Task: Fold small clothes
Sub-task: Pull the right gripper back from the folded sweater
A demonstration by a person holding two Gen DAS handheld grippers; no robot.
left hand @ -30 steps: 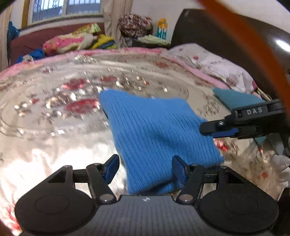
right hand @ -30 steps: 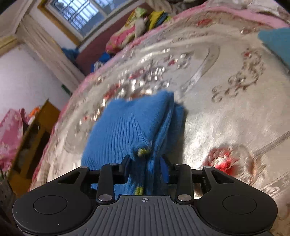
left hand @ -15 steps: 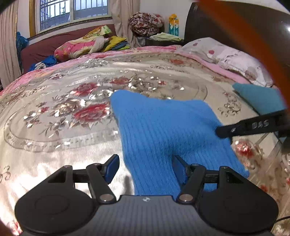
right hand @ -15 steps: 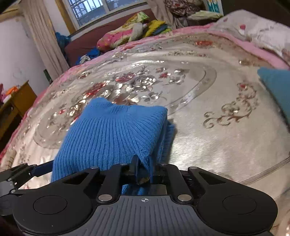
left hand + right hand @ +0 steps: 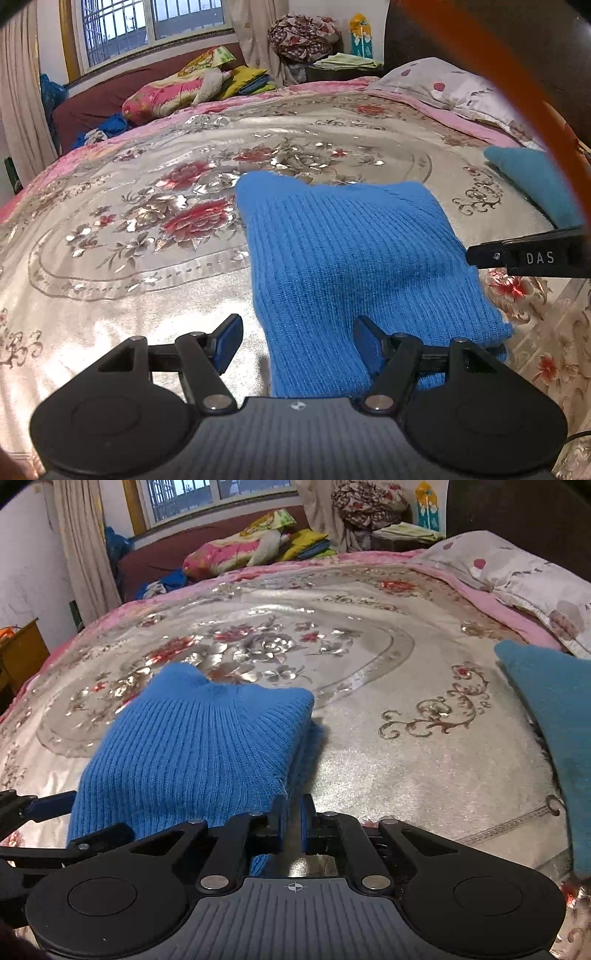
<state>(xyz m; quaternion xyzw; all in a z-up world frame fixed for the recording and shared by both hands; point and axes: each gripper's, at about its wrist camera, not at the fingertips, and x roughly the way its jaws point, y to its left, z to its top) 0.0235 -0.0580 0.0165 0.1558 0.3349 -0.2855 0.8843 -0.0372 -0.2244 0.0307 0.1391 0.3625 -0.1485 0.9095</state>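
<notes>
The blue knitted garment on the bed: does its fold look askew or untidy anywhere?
Yes, a little. On the blue knitted garment, a lower layer sticks out past the top layer along the right edge, and the far edge rises into an uneven peak near its left end. No damage shows.

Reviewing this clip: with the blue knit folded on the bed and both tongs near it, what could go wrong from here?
1. The right tongs are nearly closed beside the folded blue ribbed knit garment's edge; pulling back may snag it and undo the fold.
2. The left tongs are open with one finger over the garment's near end; closing could bunch it.
3. The glossy floral satin bedspread looks slippery, so the fold may slide toward the teal knit cloth.
</notes>
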